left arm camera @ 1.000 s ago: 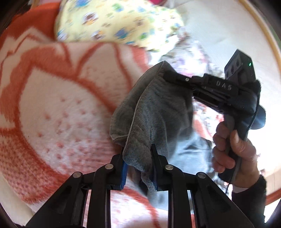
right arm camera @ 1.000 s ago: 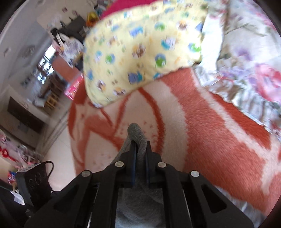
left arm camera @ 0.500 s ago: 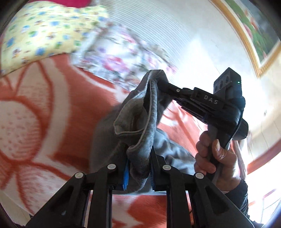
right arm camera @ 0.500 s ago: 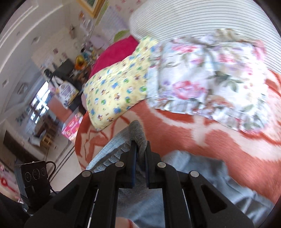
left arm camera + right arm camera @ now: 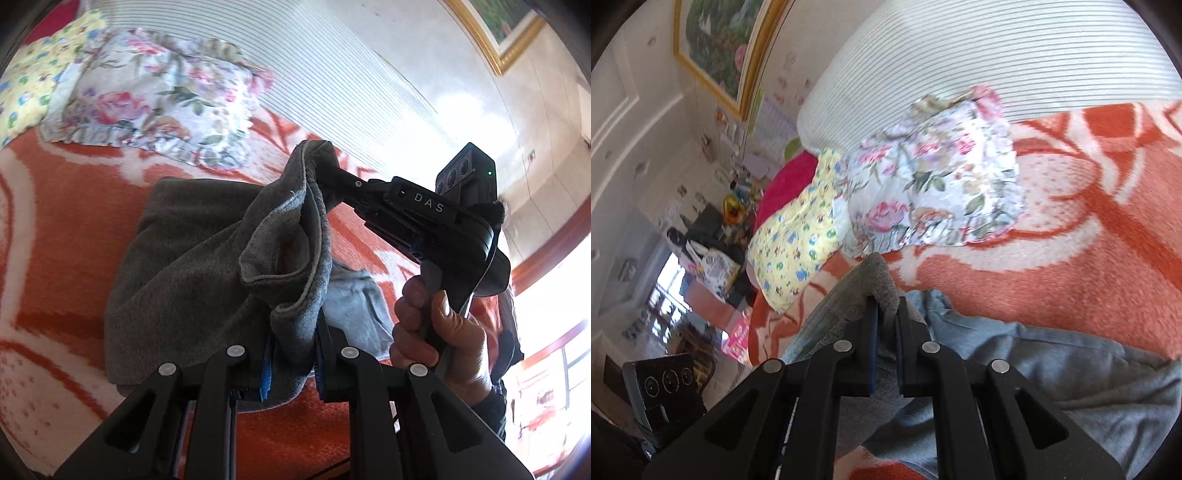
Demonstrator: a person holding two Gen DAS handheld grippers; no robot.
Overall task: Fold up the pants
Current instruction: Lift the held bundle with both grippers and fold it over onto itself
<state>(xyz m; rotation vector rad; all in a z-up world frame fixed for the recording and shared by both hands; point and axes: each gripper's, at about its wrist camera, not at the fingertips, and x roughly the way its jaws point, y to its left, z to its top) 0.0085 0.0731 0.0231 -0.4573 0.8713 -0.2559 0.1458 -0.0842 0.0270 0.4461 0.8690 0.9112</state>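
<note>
A: Status on the grippers?

B: I've got 2 in view. left gripper (image 5: 293, 354) sits at the bottom centre of the left wrist view, jaws narrow and clamped on a bunched edge of the pants (image 5: 192, 258). Those jaws were just closing a bit more, cloth between them. right gripper (image 5: 325, 181) shows in the middle of that same view, jaws pinched tight on another part of the same edge, cloth draped over the tips.

A: Where is the garment itself?

B: 1 pair of grey pants. The pinched edge hangs lifted between the 2 grippers; the rest lies on the orange and white blanket (image 5: 55, 221), centre of frame. In the right wrist view a lighter grey stretch runs along the lower right.

A: Hands?

B: 1 visible, the right hand (image 5: 436, 325), wrapped round the right gripper's handle, lower right of the left wrist view. Dark sleeve cuff below it.

A: Background count?

B: 2 pillows upper left: 1 floral pillow (image 5: 155, 99), 1 yellow patterned pillow (image 5: 26, 85) touching it on its left. 1 white striped headboard (image 5: 997, 48) behind them. 1 gold-framed picture (image 5: 713, 40) on the wall, upper left of the right wrist view.
</note>
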